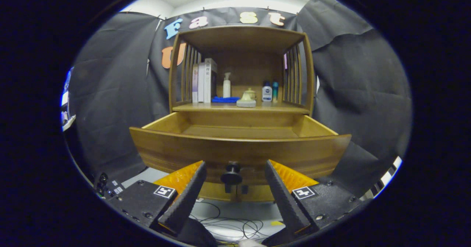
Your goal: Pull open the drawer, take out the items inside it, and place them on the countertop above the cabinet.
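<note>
Seeing the cabinet (241, 55) dead ahead, drawer (239, 149) pulled out toward me; I can't see anything lying in the visible part of it. Bench (279, 108) above it carries books (204, 80), bottles (266, 92), a small pot (246, 99). Gripper (235, 173) jaws are spread wide, holding nothing, drawer knob (232, 172) between them, untouched.

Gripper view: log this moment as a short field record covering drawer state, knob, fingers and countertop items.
drawer: wooden drawer pulled open; the visible part of its floor looks bare
knob: round black knob on the drawer front, between the fingers, untouched
gripper: two-finger gripper open, black ribbed fingers either side of the knob
countertop: wooden countertop holds upright books, white pump bottle, blue cloth, cream lidded pot, two small bottles
</note>
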`<state>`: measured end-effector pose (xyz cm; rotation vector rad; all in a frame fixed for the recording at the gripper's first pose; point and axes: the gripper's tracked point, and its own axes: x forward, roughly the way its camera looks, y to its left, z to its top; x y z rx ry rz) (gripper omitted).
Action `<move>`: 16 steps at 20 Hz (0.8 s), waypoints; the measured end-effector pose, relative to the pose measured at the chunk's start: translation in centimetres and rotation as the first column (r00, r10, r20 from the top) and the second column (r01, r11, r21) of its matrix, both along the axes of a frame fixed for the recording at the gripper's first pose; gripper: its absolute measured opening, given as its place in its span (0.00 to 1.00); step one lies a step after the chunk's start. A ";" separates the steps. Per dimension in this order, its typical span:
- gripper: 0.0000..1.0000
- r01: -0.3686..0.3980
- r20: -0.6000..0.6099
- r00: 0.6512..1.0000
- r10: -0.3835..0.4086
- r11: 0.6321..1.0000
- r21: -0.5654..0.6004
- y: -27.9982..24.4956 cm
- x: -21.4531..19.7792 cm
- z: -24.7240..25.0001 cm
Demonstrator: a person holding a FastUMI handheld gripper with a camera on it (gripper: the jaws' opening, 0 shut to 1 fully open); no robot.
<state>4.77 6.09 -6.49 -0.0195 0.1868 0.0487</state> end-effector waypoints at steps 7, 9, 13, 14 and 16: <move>1.00 0.008 0.004 1.000 -0.008 1.000 -0.007 0.5 3.5 -1.1; 1.00 0.013 0.005 1.000 -0.013 1.000 -0.013 0.7 4.3 -1.5; 1.00 0.034 0.000 0.999 -0.034 0.999 -0.018 0.6 5.5 -2.2; 1.00 0.053 0.009 0.999 -0.052 0.998 -0.019 0.3 5.8 -2.2; 1.00 0.073 0.019 0.997 -0.072 0.997 -0.036 0.4 5.8 -2.4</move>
